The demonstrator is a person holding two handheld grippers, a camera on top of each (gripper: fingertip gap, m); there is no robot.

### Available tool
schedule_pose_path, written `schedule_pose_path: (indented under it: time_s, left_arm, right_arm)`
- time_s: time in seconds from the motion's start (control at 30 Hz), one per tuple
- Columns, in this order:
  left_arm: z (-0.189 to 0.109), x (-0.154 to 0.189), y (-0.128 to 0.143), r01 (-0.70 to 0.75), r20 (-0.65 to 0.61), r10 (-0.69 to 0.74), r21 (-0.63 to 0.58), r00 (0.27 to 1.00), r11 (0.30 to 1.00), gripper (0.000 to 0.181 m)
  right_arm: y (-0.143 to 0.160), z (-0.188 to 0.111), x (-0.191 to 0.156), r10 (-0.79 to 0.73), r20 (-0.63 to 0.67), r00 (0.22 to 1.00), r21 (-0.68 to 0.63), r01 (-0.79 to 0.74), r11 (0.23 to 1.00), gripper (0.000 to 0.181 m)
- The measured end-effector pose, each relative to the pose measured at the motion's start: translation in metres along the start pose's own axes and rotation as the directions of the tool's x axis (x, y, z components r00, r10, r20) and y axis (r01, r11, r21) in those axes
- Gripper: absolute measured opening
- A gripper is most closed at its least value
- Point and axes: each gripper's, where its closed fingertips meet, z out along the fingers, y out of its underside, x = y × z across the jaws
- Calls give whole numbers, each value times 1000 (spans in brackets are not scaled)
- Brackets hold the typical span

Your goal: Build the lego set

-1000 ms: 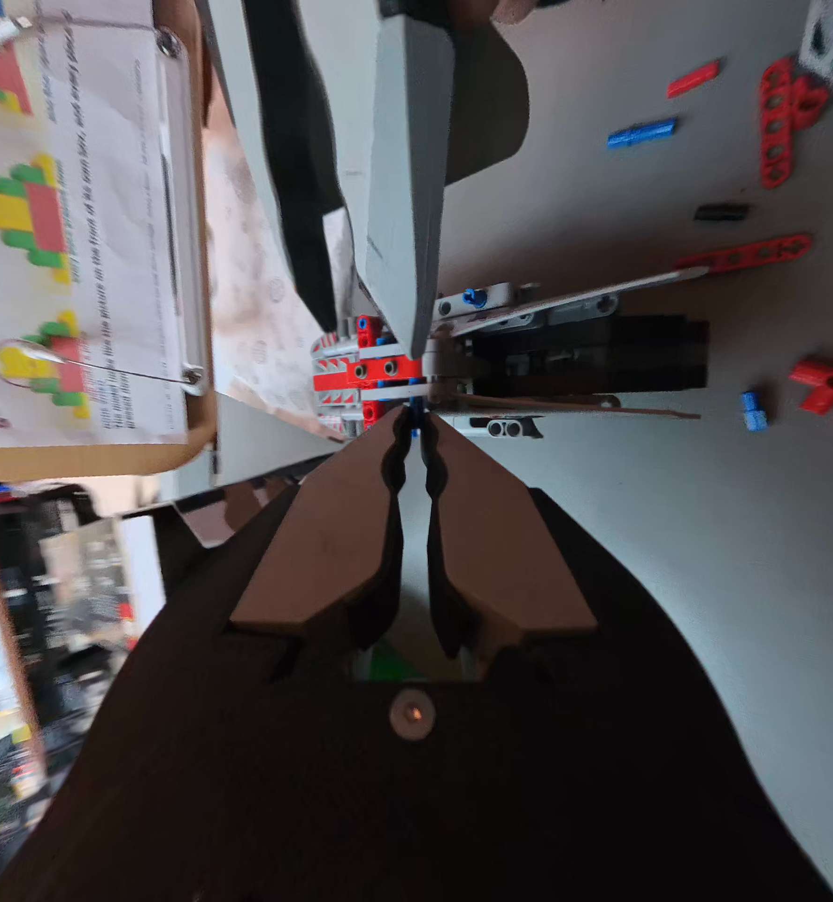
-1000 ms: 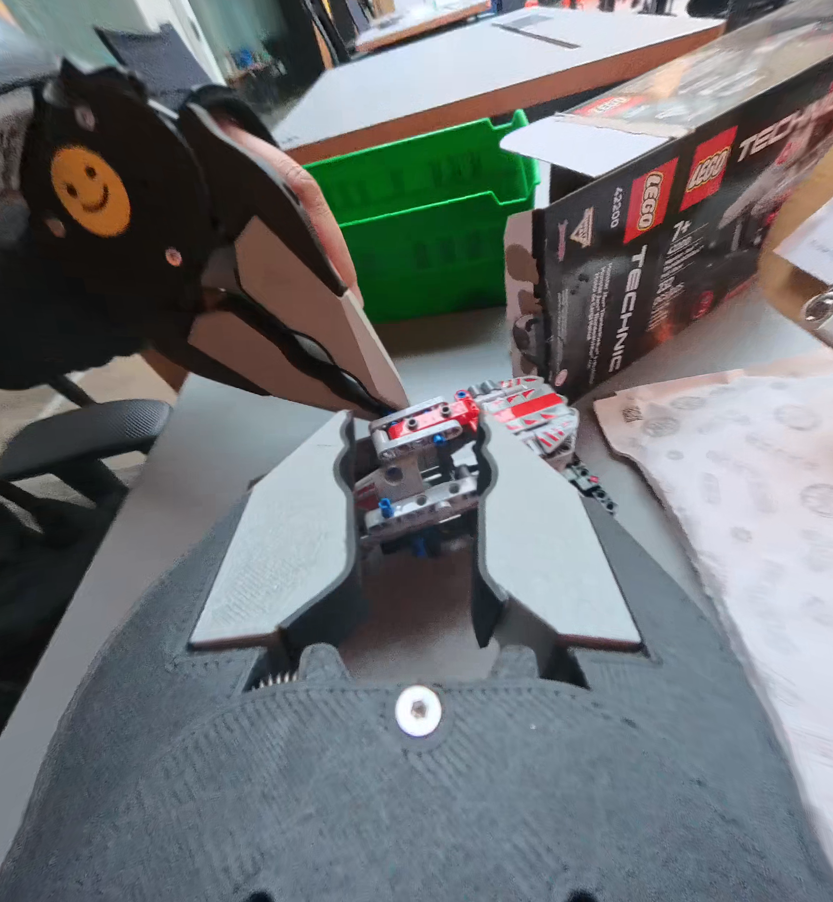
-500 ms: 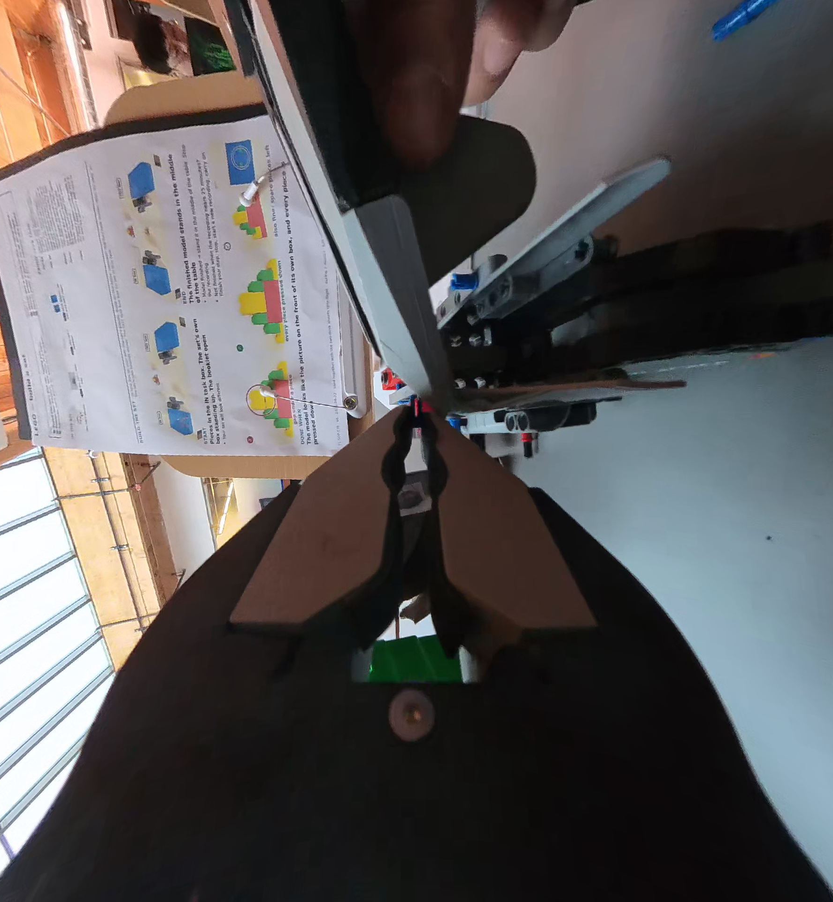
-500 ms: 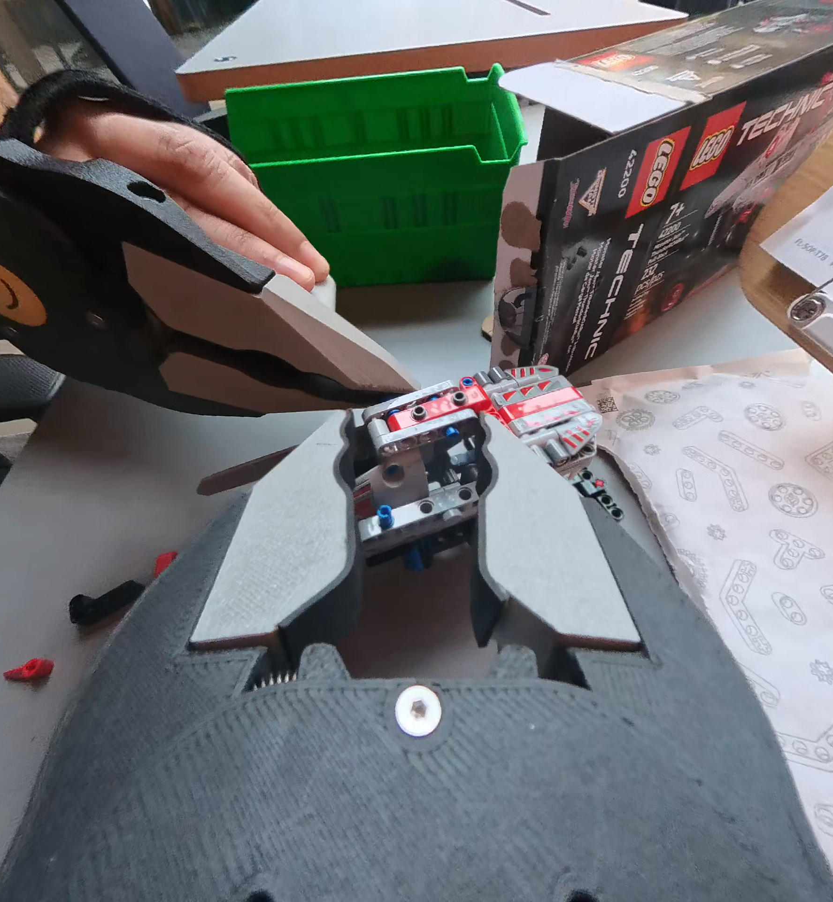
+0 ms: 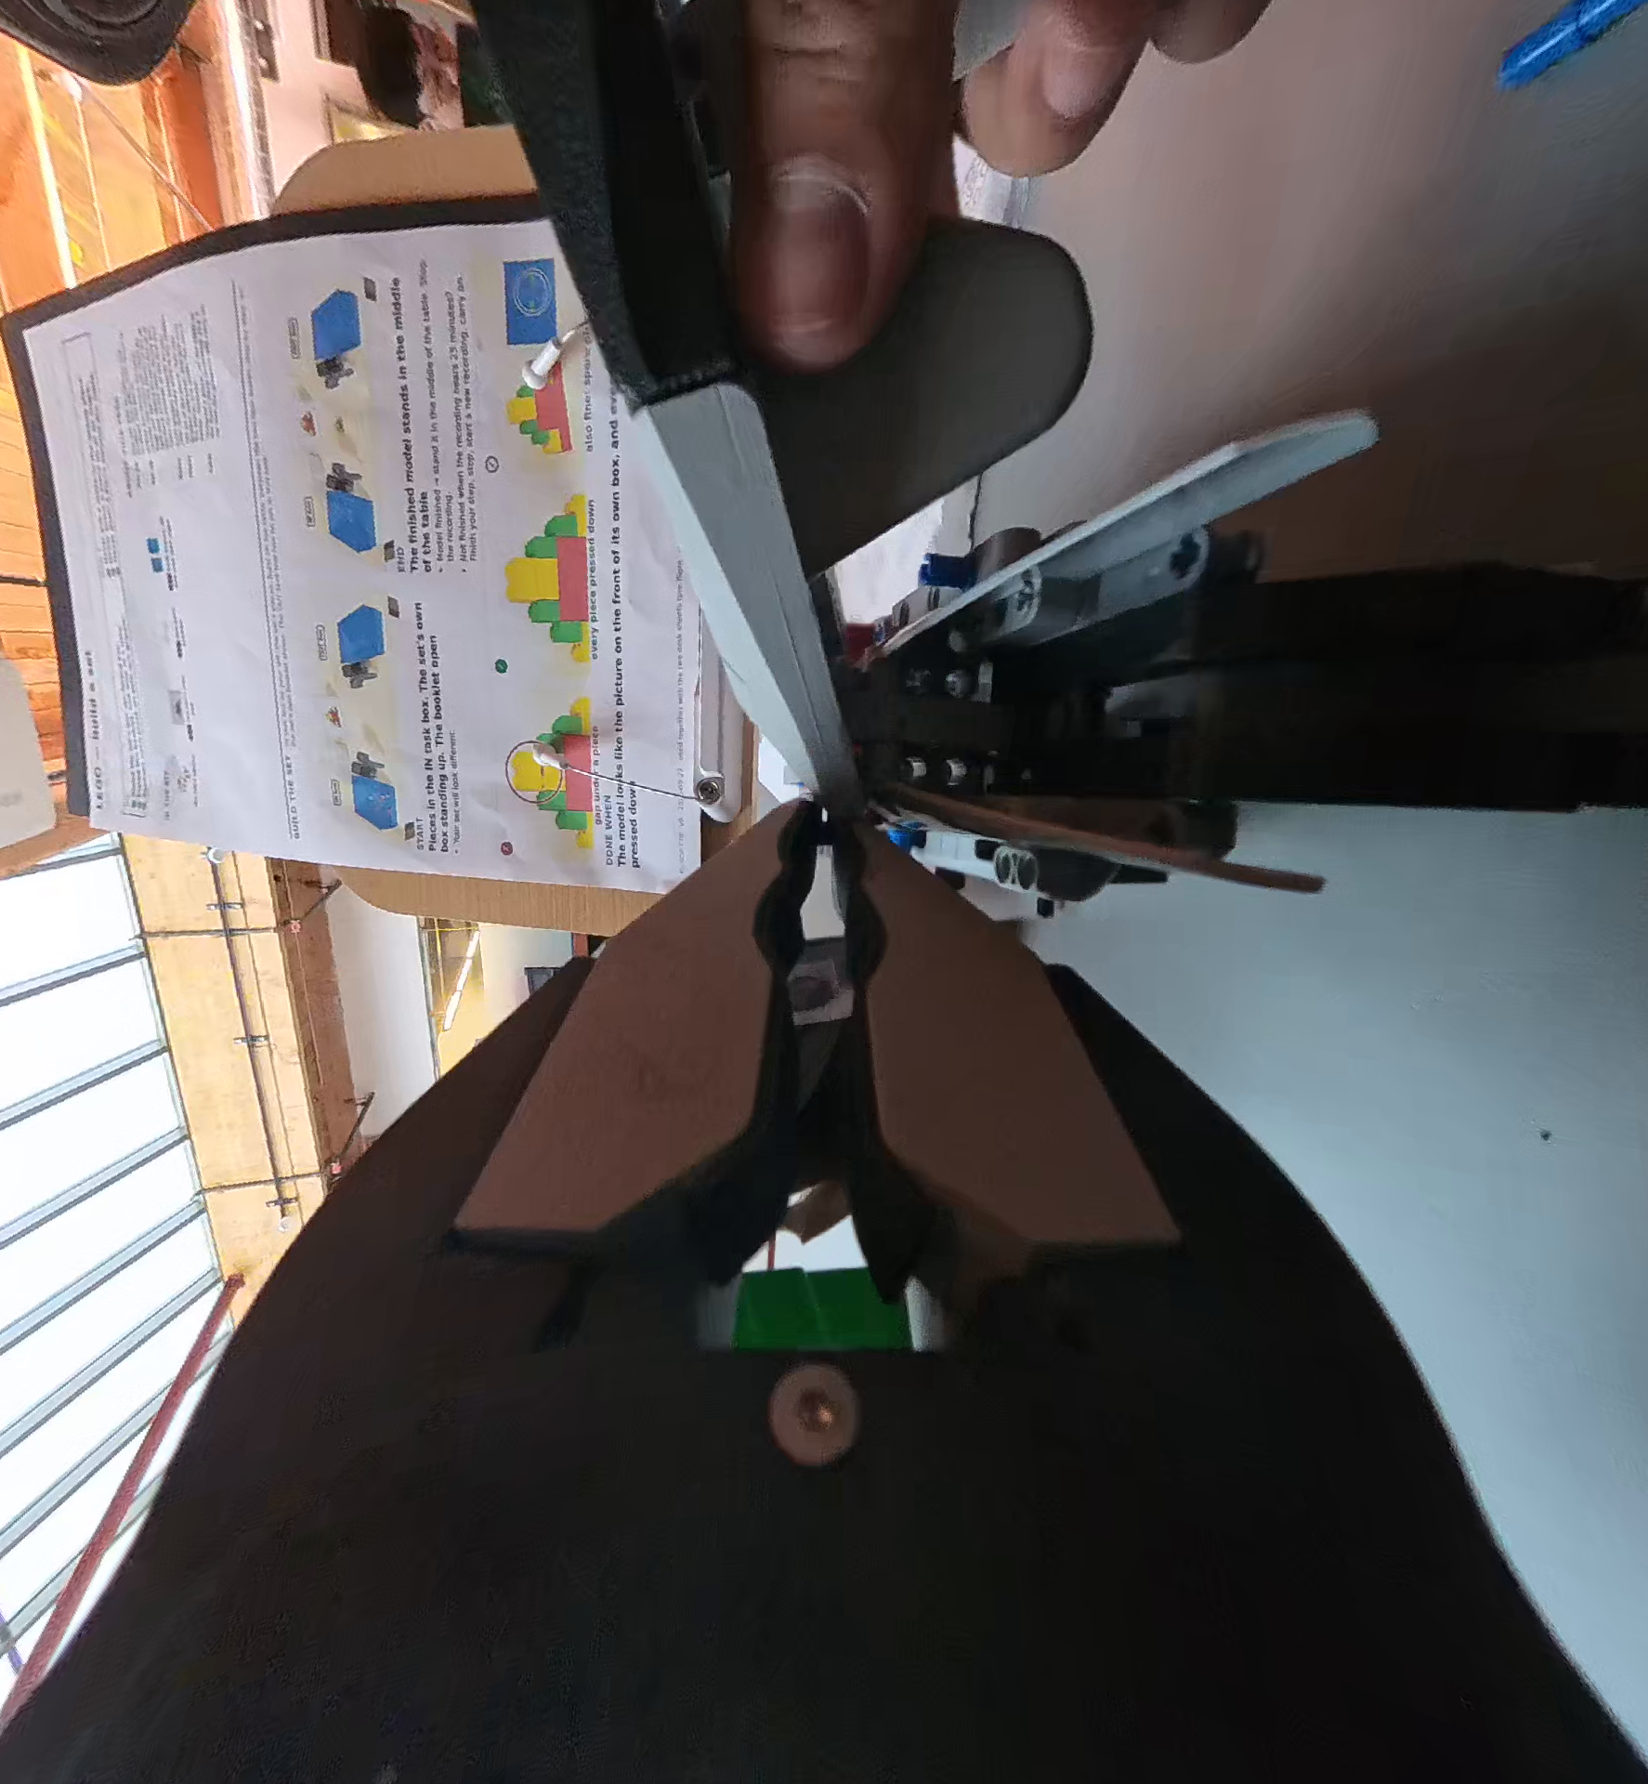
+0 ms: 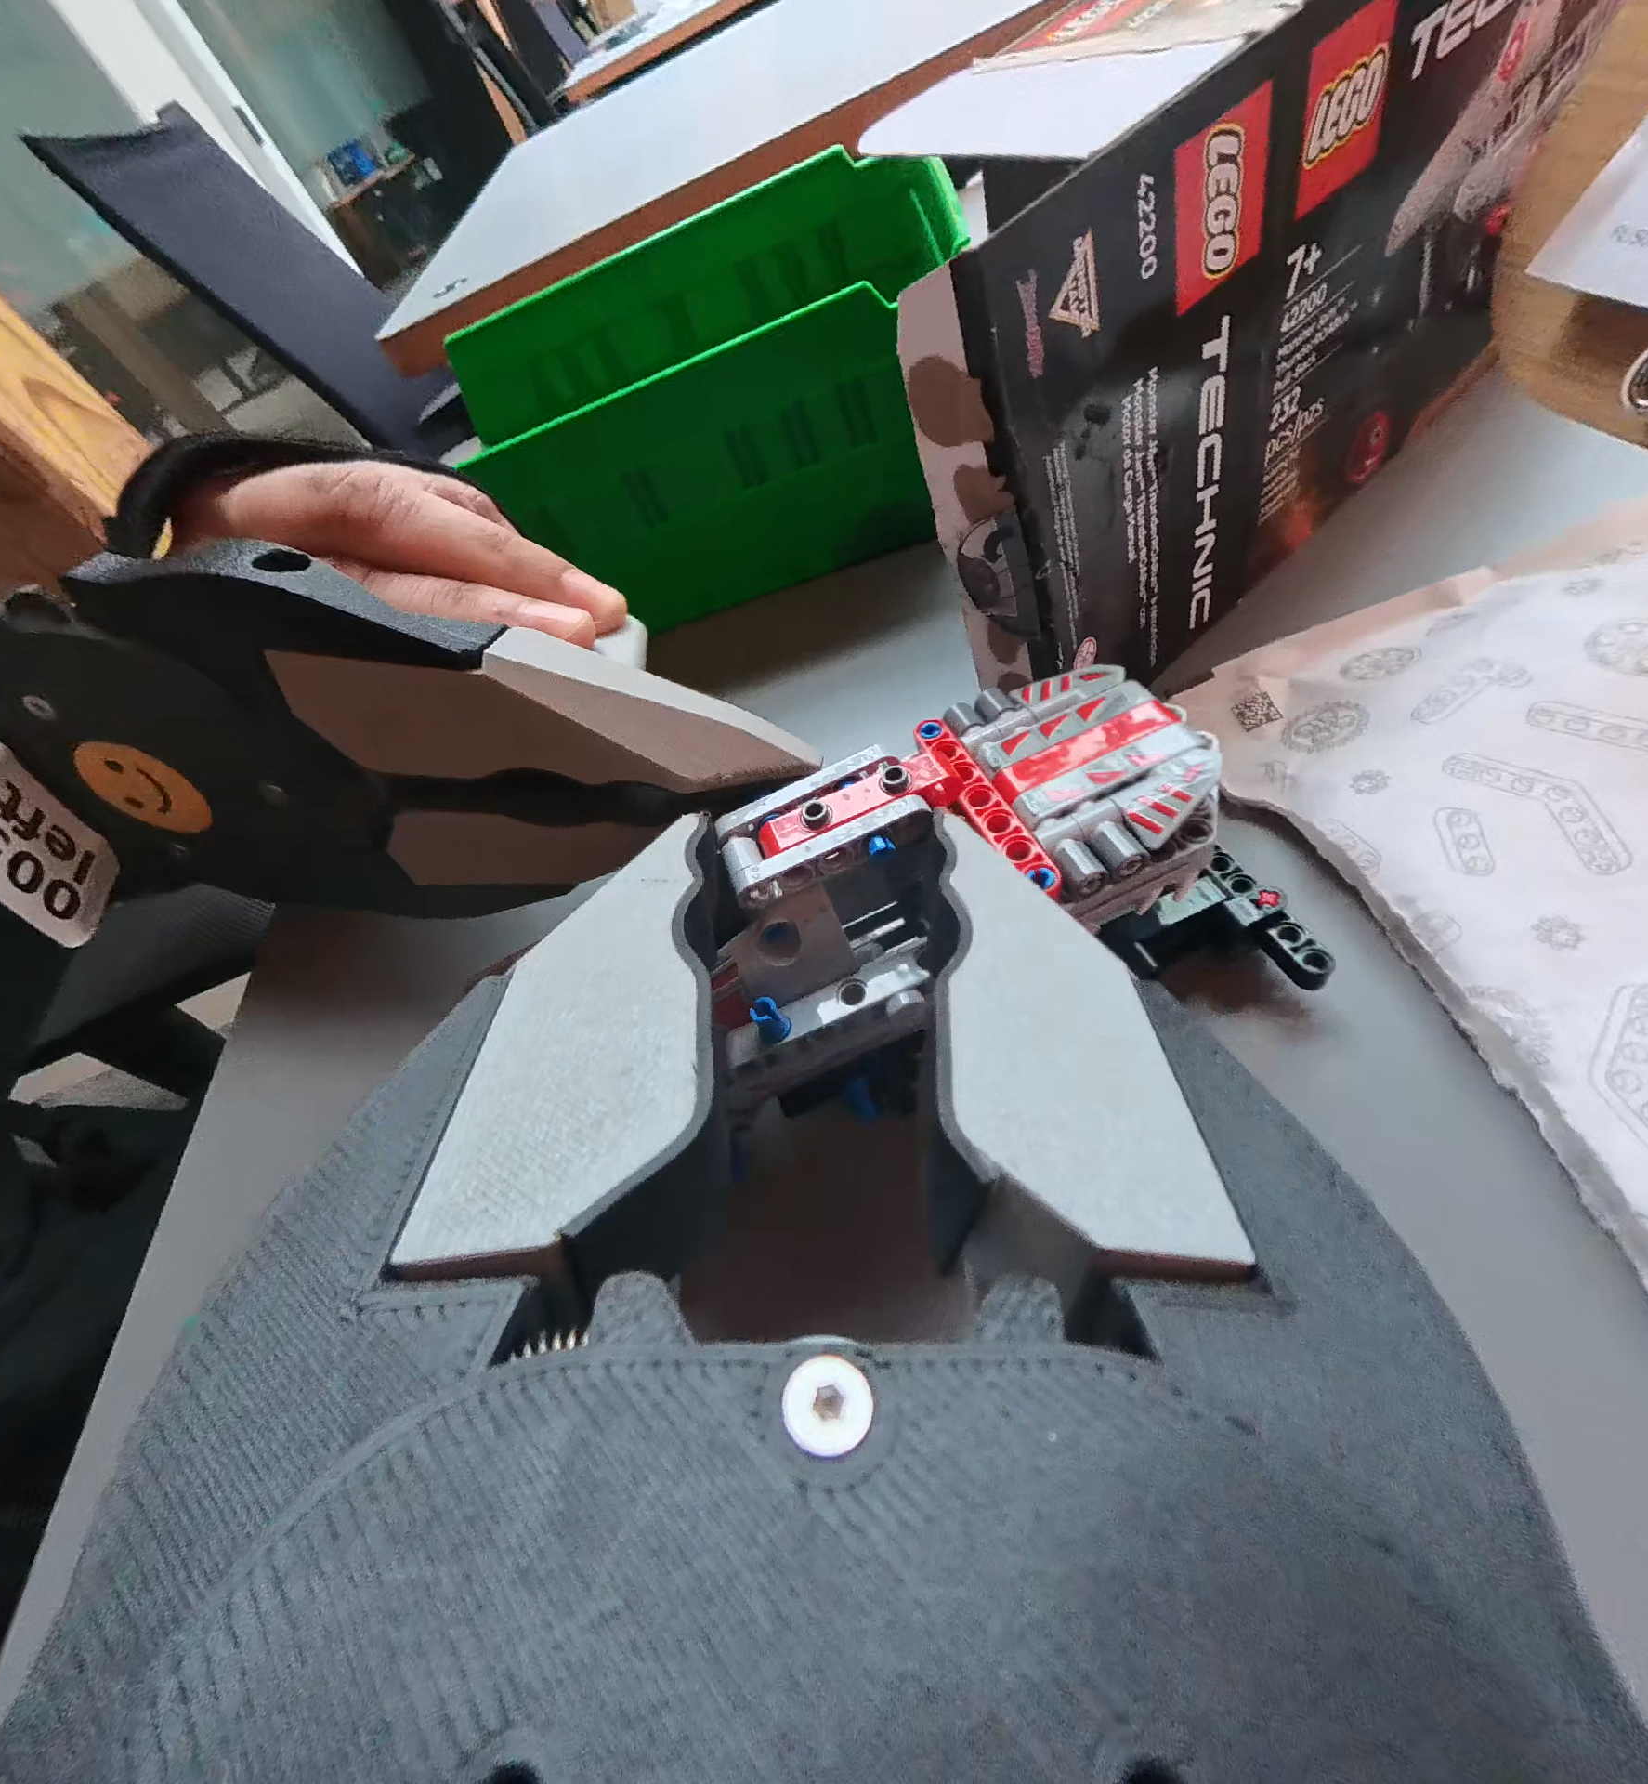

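Here, at the centre of the right wrist view, sits the half-built model of grey, red and black plastic beams (image 6: 830,917), held off the pale grey table (image 6: 338,1014). My right gripper (image 6: 825,850) has its grey fingers (image 6: 598,1062) parted about the frame's width and pressed on both flanks. My left gripper (image 5: 825,835), its brown fingers (image 5: 994,1052) almost together, comes in from the left of that view; the tips meet at the model's upper left corner. They seem to pinch a tiny part there, but I cannot tell what.

I judge the model light and rigid along its beams, yet fragile at the pinned joints, with smooth plastic that could slip. The grey frame's flat sides are the safest hold; the stickered red-and-grey bonnet panels (image 6: 1090,763) at upper right would likely pop off.

Compared with half a second ago, the model has tilted a little, showing more of the red beam and black chassis at right, and the left gripper lies flatter. Behind stand the stacked green plastic bins (image 6: 704,405), the dark cardboard box (image 6: 1187,386) and printed paper sheet (image 6: 1525,772).
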Motion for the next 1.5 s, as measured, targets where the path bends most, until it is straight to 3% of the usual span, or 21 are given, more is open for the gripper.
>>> schedule_pose_path:
  time_s: [0.1, 0.2, 0.23, 0.3, 0.6, 0.73, 0.77, 0.83, 0.87, 0.9, 0.97, 1.03, 1.1, 1.23, 1.33, 1.4, 1.43, 1.5]
  left_arm:
    - [0, 0, -1, 0, 14, 0, 32, 1000, 1000, 1]
    - [-1, 1, 0, 78, 17, -80, 70, 997, 994, 1]
    - [-1, 1, 2, 124, 16, -126, 77, 992, 989, 2]
    - [0, 1, 3, 206, -15, -206, 89, 978, 974, 0]
    - [-3, 1, 2, 384, -108, -372, 130, 922, 914, 1]
    - [-6, 4, 3, 370, -117, -357, 128, 927, 920, 1]
    - [-6, 2, 6, 380, -109, -368, 125, 923, 917, 1]
    - [-8, -16, 50, 406, 9, -407, 15, 914, 914, 0]
    - [-15, -23, 60, 554, -46, -552, 66, 833, 830, 1]
    - [-23, -26, 52, 648, -140, -633, 148, 761, 747, 0]
    - [-21, -18, 33, 546, -120, -532, 165, 838, 822, 2]
    - [-14, -12, 11, 491, -123, -476, 170, 871, 854, 1]
    - [-12, -7, 2, 482, -152, -460, 189, 875, 855, 1]
    - [-16, -6, 3, 426, -97, -415, 234, 904, 874, 2]
    - [-18, -8, 0, 422, -78, -417, 267, 905, 866, 1]
    - [-19, -6, -4, 500, -139, -481, 305, 866, 811, 2]
    - [-19, -5, -5, 575, -205, -538, 309, 818, 757, 2]
    - [-22, -9, -7, 698, -312, -624, 332, 716, 635, 2]
  right_arm:
    - [1, -1, 0, -28, -3, 1000, -10, 28, 1000, 39]
    - [3, 1, -4, -40, 29, 999, -16, 41, 999, 39]
    - [3, 1, -6, -32, 47, 998, -12, 32, 999, 31]
    - [3, 2, -7, -9, 71, 997, 10, 8, 1000, 23]
    - [2, 0, -9, -55, 40, 998, 13, 54, 998, 21]
    - [5, 1, -13, -6, 103, 995, 21, 4, 1000, 20]
    - [5, 0, -14, -11, 107, 994, 20, 8, 1000, 18]
    - [4, -16, 6, 7, 34, 999, 37, -9, 999, 17]
    - [3, -31, 21, 44, -3, 999, 69, -43, 997, 17]
    - [0, -42, 28, 79, 1, 997, 106, -79, 991, 17]
    - [-6, -44, 23, 89, 58, 994, 127, -95, 987, 17]
    - [-2, -31, 15, 37, 63, 997, 66, -41, 997, 18]
    - [3, -22, 10, 7, 66, 998, 34, -10, 999, 18]
    - [8, -18, 5, 34, 97, 995, -34, -30, 999, 20]
    - [10, -19, 2, -10, 67, 998, -108, 17, 994, 38]
    - [9, -22, 6, -60, 8, 998, -155, 60, 986, 53]
    - [6, -25, 8, -90, -27, 996, -165, 84, 983, 66]
    - [-1, -34, 10, -130, -75, 989, -183, 115, 976, 68]
